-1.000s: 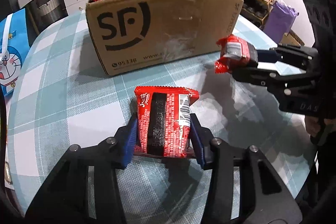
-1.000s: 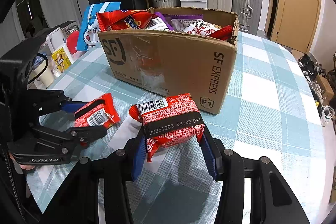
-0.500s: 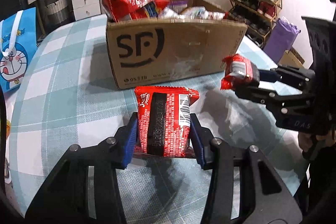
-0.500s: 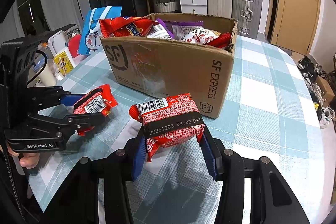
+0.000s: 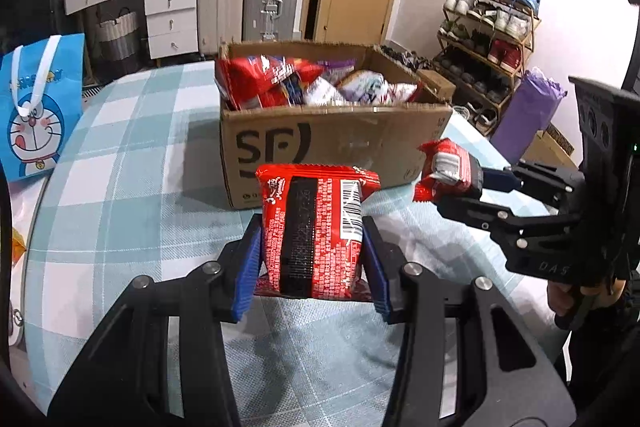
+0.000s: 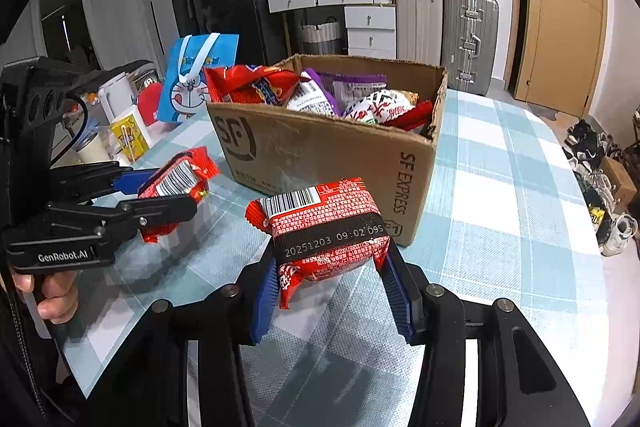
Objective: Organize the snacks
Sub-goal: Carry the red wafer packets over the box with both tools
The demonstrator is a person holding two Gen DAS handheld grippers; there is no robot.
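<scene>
My left gripper (image 5: 312,251) is shut on a red snack packet with a black stripe (image 5: 314,227) and holds it above the table, short of the cardboard SF box (image 5: 332,151). My right gripper (image 6: 330,267) is shut on a second red snack packet (image 6: 328,231), held above the table near the box's corner (image 6: 400,195). The box is open and holds several snack bags (image 6: 312,95). Each gripper shows in the other's view: the right one (image 5: 460,183) at the right, the left one (image 6: 168,187) at the left.
The round table has a blue-and-white checked cloth (image 6: 500,187). A blue Doraemon bag (image 5: 36,119) stands at the table's left side, with a kettle and cartons (image 6: 124,131) near it. Suitcases, drawers and a shoe rack (image 5: 488,31) stand beyond the table.
Both grippers have risen with their packets, so the box's open top and the snacks inside now show. Both stay shut.
</scene>
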